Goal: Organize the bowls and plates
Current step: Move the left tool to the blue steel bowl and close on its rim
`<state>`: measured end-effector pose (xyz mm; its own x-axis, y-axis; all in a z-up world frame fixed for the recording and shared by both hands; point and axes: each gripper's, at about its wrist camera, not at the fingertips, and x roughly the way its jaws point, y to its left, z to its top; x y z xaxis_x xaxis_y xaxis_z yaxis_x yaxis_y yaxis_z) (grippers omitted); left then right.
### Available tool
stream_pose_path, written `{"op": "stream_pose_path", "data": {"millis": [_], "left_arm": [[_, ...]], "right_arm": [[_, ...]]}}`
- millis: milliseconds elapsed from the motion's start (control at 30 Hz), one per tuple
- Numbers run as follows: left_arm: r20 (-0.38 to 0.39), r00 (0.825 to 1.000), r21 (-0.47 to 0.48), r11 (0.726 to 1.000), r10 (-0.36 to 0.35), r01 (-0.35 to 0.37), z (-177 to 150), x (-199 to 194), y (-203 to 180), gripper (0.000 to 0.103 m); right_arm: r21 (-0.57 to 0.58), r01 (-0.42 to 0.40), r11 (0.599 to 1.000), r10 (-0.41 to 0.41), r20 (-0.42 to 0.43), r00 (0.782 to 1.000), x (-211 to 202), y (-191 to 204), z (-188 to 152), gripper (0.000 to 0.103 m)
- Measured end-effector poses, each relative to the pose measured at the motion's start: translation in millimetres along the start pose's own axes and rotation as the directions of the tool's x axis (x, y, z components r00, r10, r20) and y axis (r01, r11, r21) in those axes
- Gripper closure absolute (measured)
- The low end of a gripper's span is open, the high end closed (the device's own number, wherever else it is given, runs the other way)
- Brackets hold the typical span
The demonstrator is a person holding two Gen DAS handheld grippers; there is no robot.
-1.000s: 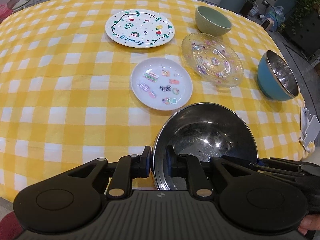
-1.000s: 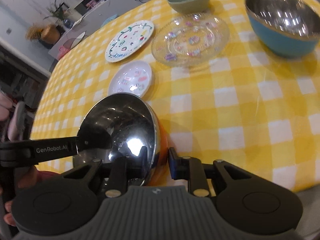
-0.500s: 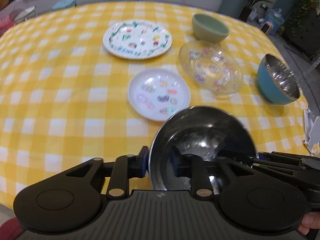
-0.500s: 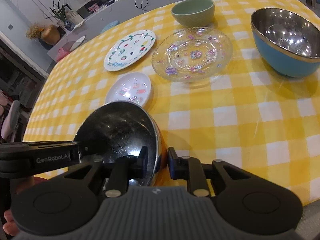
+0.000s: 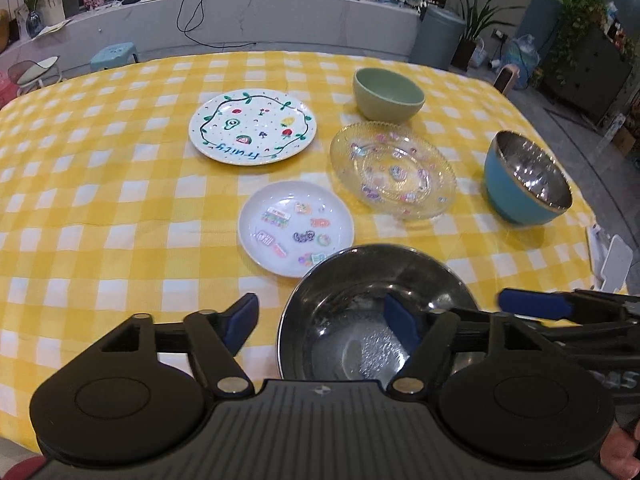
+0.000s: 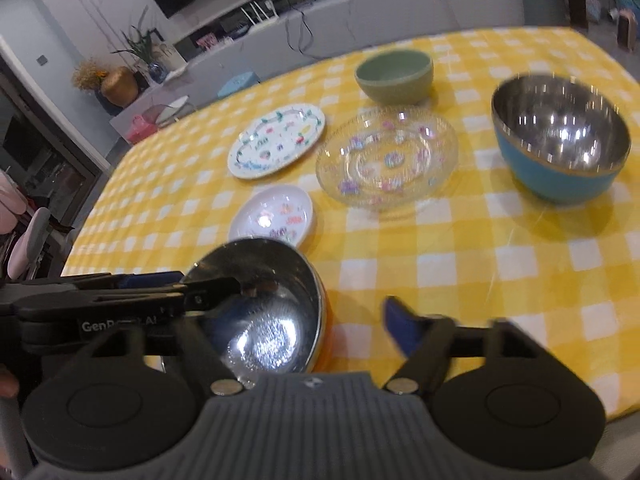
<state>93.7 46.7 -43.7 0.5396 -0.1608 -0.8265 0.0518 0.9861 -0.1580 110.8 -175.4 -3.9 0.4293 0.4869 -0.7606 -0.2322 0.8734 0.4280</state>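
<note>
steel bowl with an orange outside (image 6: 276,312) is seen standing on the yellow checked tablecloth (image 5: 100,184) at the near edge of the table, its rim straddled by both tools. jaws of the left gripper (image 5: 324,320) are opening and are spread wide: one blue pad is seen outside the bowl's left rim and the other over its hollow, neither pressed on the metal. jaws of the right gripper (image 6: 320,312) are opening too, with one finger inside the bowl and the other clear of its orange wall, so the bowl is released.

just beyond the bowl a small white sticker plate (image 5: 296,228) is laid, its near edge hidden behind the bowl's rim. further back a larger white plate lettered "fruity" (image 5: 253,127) is set, and to its right a clear glass plate (image 5: 393,170) with small coloured motifs. a sage green bowl (image 5: 388,94) is placed behind the glass plate, and a blue bowl with a steel lining (image 5: 526,178) is stood near the table's right edge, well apart from the orange one.
</note>
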Motion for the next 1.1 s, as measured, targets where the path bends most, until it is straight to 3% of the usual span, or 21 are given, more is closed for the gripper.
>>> {"op": "stream_pose_path", "data": {"millis": [67,100,267,500,667,767,900,1000,1100], "left_arm": [[0.015,1.0,-0.015,1.0,0.001,-0.001,1,-2,2,0.017],[0.023,1.0,-0.022,1.0,0.004,-0.004,1,-3,2,0.017],[0.057,0.998,-0.018,0.999,0.029,-0.028,1,-11,-2,0.016],[0.126,0.984,0.052,0.99,0.123,-0.13,3,-24,-22,0.016],[0.166,0.974,0.069,0.984,0.154,-0.167,8,-36,-44,0.016],[0.183,0.977,0.057,0.99,0.113,-0.125,16,-43,-59,0.016],[0.173,0.985,0.142,0.99,0.0,-0.025,27,-47,-85,0.016],[0.192,0.981,0.175,0.985,-0.037,0.002,36,-47,-104,0.016],[0.159,0.984,0.173,0.983,-0.082,0.054,52,-36,-120,0.017]], "right_arm": [[-0.036,0.02,0.999,-0.019,0.023,1.0,-6,1,2,0.007],[-0.052,0.018,0.998,-0.016,0.036,0.999,-10,1,3,0.006],[-0.091,0.019,0.996,-0.013,0.067,0.998,-22,2,8,0.003],[-0.092,0.041,0.995,-0.033,0.095,0.995,-31,-11,13,0.003],[-0.035,0.021,0.999,-0.017,0.125,0.992,-45,-31,23,0.003],[-0.001,0.018,1.0,-0.017,0.17,0.985,-63,-48,33,0.003],[0.027,-0.044,0.999,0.037,0.215,0.976,-84,-86,42,0.003],[0.119,0.019,0.993,-0.046,0.233,0.971,-92,-115,49,0.003],[0.174,0.071,0.982,-0.116,0.265,0.957,-96,-136,57,0.003]]}}
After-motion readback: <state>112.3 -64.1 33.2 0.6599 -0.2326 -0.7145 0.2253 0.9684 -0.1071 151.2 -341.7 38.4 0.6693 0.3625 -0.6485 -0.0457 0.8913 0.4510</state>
